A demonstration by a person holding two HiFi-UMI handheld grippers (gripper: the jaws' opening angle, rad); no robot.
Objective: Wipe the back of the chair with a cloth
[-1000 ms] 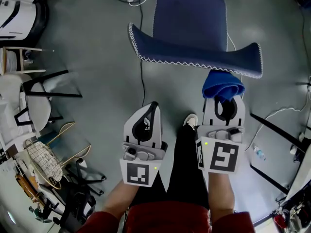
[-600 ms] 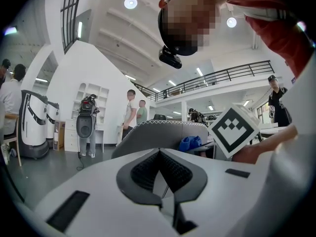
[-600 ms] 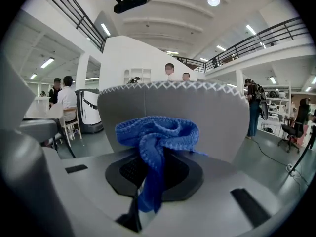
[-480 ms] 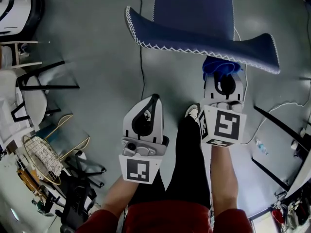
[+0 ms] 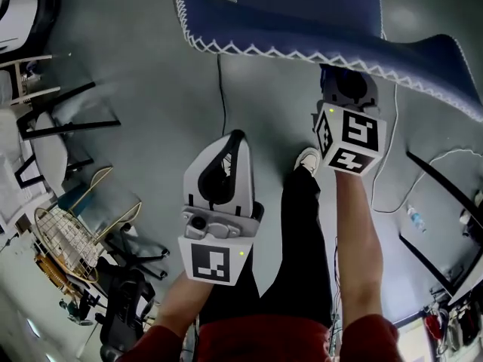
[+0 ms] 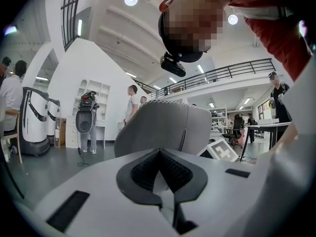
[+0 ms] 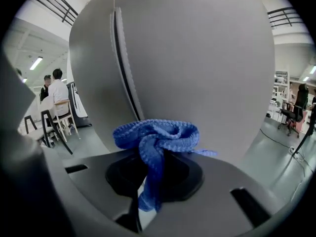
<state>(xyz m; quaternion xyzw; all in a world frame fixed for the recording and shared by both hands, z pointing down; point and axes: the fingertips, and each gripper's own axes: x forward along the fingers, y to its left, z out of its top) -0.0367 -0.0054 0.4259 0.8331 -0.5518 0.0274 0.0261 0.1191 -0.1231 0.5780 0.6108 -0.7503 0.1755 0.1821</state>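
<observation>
Head view has our right gripper (image 5: 347, 87) with fingers tucked beneath the zigzag-stitched edge of the blue chair back (image 5: 302, 10), which hides their tips and runs off the frame's top and right. Right gripper view shows those fingers clamped on the bunched blue cloth (image 7: 155, 137), close before the chair back's broad panel; we cannot tell whether it touches. Our left gripper (image 5: 235, 137), fingers pressed together on nothing, hangs over open grey floor (image 5: 151, 104) short of that edge.

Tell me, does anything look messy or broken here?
Nothing is broken or spilled. The blue cloth is bunched up, not flat, clamped in the right gripper by the chair back. A cable trails loose across the floor.
</observation>
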